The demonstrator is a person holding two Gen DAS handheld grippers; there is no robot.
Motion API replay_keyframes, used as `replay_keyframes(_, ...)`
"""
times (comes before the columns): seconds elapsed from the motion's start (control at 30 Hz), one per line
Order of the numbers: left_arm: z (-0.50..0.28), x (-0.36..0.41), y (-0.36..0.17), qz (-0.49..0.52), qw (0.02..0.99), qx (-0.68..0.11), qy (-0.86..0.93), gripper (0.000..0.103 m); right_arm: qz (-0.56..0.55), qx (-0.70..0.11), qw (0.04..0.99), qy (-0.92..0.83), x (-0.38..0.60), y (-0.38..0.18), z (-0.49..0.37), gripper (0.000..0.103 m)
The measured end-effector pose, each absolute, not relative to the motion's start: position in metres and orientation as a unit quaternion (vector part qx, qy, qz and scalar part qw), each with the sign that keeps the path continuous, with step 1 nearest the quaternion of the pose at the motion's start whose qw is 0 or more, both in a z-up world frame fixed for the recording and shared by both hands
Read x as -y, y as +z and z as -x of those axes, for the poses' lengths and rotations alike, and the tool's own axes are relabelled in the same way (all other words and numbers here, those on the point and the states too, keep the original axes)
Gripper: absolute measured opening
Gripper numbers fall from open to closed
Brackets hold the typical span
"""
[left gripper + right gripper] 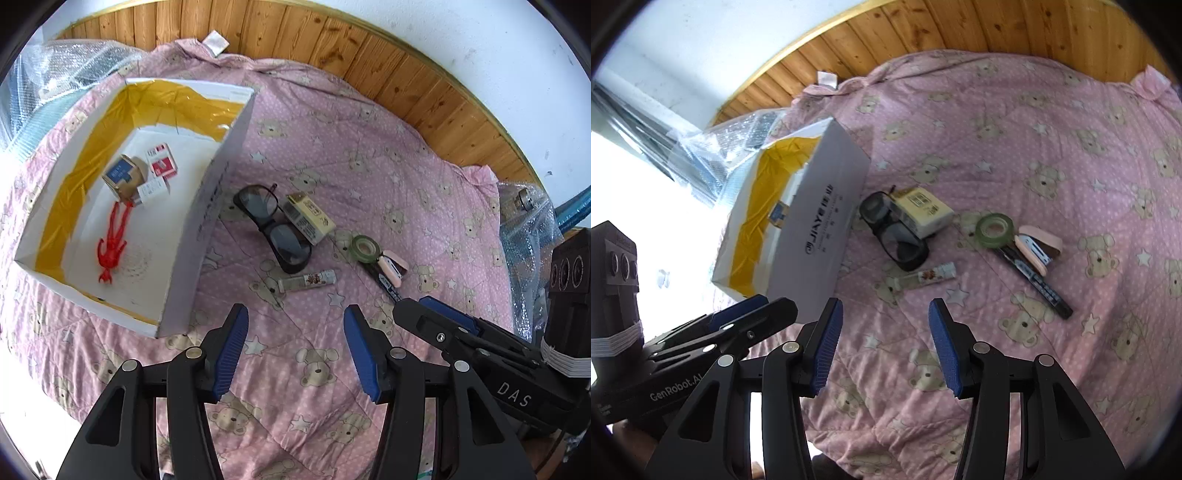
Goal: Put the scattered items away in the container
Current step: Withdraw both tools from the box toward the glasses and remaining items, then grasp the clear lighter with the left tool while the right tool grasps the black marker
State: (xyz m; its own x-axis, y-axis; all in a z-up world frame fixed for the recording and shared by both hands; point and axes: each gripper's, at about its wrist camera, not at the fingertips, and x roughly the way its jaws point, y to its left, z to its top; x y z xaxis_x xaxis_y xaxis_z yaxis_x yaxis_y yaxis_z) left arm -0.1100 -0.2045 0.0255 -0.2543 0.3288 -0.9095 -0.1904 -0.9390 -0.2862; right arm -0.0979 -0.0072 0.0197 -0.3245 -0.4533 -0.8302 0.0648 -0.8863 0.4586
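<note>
Both grippers, left (295,349) and right (885,345), gape empty above the quilt (1052,122), so grabbing the tube (925,277) may snag the glasses (895,236) beside it.

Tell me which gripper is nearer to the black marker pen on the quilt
Right. The right gripper hovers open just short of the black marker pen, its tip almost over the pen's near end. The left gripper sits farther off, toward the white box.
</note>
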Motion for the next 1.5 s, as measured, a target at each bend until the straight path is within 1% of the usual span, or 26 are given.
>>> replay_keyframes(0.43, 0.149, 0.179, -0.004, 0.606, 0.179, 0.054, 0.773, 0.055, -0.583, 0.201, 0.130, -0.776, -0.015, -0.015, 0.120, 0.052)
replay_keyframes(0.63, 0.160, 0.168, -0.026, 0.622, 0.182, 0.047, 0.760, 0.055, -0.597, 0.206, 0.112, -0.767, -0.030, -0.034, 0.125, 0.052)
replay_keyframes(0.93, 0.164, 0.146, -0.074, 0.643, 0.194, 0.010, 0.741, 0.055, -0.614, 0.224, 0.066, -0.754, -0.074, -0.062, 0.131, 0.051)
replay_keyframes(1.1, 0.170, 0.142, -0.099, 0.657, 0.193, 0.000, 0.729, 0.055, -0.622, 0.219, 0.051, -0.750, -0.089, -0.075, 0.138, 0.051)
replay_keyframes(1.5, 0.180, 0.141, -0.128, 0.661, 0.201, -0.001, 0.723, 0.055, -0.644, 0.172, 0.045, -0.744, -0.099, -0.105, 0.155, 0.051)
